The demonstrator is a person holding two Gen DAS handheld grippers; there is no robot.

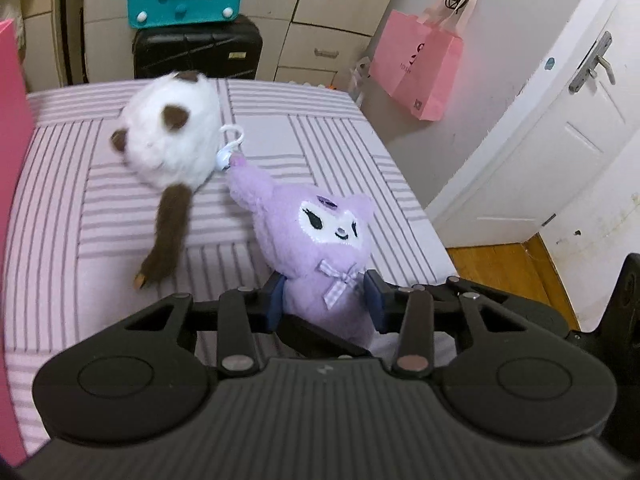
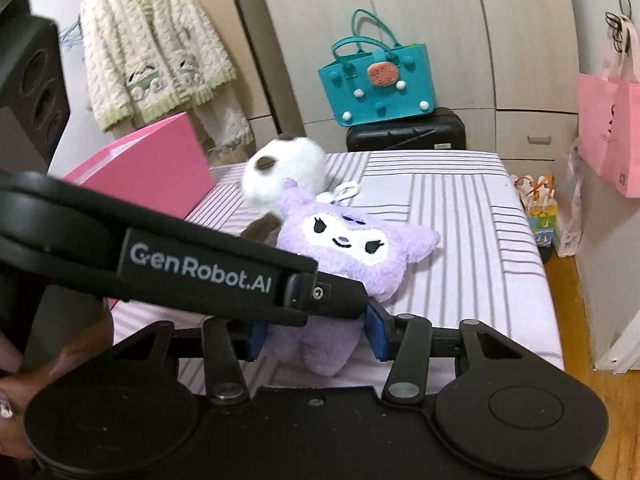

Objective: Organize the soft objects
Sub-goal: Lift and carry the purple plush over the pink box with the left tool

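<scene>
A purple plush doll (image 1: pixel 320 240) with a white face and gingham bow lies on the striped bed (image 1: pixel 320 128). My left gripper (image 1: pixel 326 300) is shut on the doll's lower body, a blue pad on each side. In the right wrist view my right gripper (image 2: pixel 316 338) is also closed on the same purple doll (image 2: pixel 352 248) at its lower body. The left gripper's finger (image 2: pixel 200 264) crosses in front there. A white plush (image 1: pixel 172 140) with brown ears and a brown tail lies behind the doll, also in the right wrist view (image 2: pixel 284 168).
A pink box (image 2: pixel 152 164) stands on the bed's left side. A teal bag (image 2: pixel 376 80) sits on a black suitcase (image 2: pixel 404 132) behind the bed. A pink paper bag (image 1: pixel 420 64) hangs on the right wall near a white door (image 1: pixel 560 128).
</scene>
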